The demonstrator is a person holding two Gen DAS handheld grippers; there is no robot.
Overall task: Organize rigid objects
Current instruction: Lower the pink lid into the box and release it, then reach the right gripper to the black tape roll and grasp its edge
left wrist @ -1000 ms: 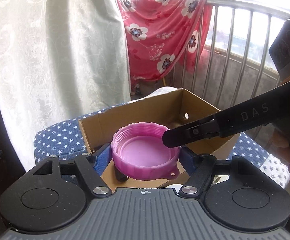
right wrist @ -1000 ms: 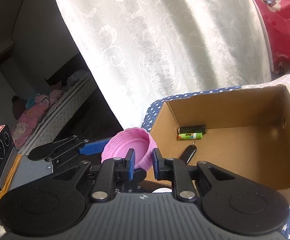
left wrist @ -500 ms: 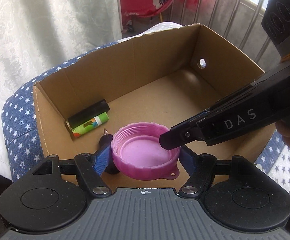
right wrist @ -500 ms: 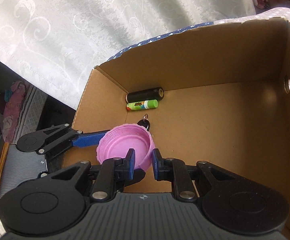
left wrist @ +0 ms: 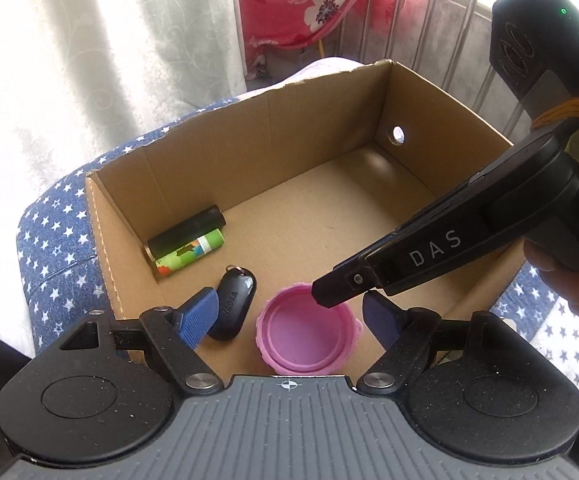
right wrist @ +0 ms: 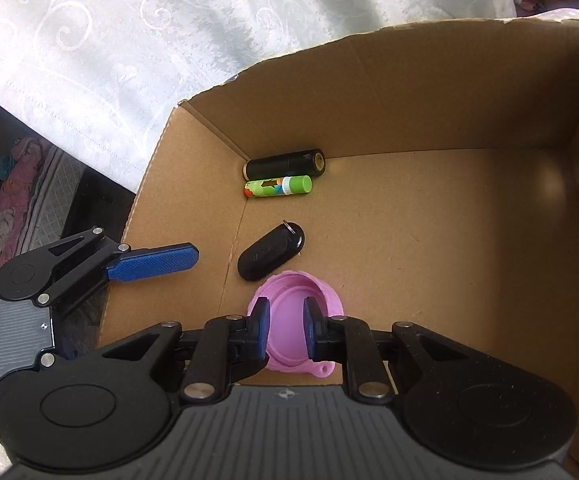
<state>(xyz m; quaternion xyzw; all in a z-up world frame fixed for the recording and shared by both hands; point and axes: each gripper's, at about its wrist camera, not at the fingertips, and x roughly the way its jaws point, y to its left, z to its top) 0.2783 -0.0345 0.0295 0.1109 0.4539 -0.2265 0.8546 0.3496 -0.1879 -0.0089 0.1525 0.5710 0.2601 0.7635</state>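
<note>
Pink lid, low in frame, now inside the cardboard box beside the key fob, battery and glue stick; left claw, jaws just opened, released; right claw clenched on the lid's rim, release pending.

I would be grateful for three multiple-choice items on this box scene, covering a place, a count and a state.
1. Where is the pink lid?
A. in the cardboard box, beside the black key fob
B. outside the box
C. leaning upright against the far wall

2. How many items are in the box?
A. two
B. four
C. six

3. The left gripper is:
A. open
B. shut on the lid
C. shut on the key fob

Answers:
1 A, it sits beside the fob.
2 B: lid, fob, green tube, black cylinder.
3 A, its jaws have just been opening, with the lid untouched between them.
</note>
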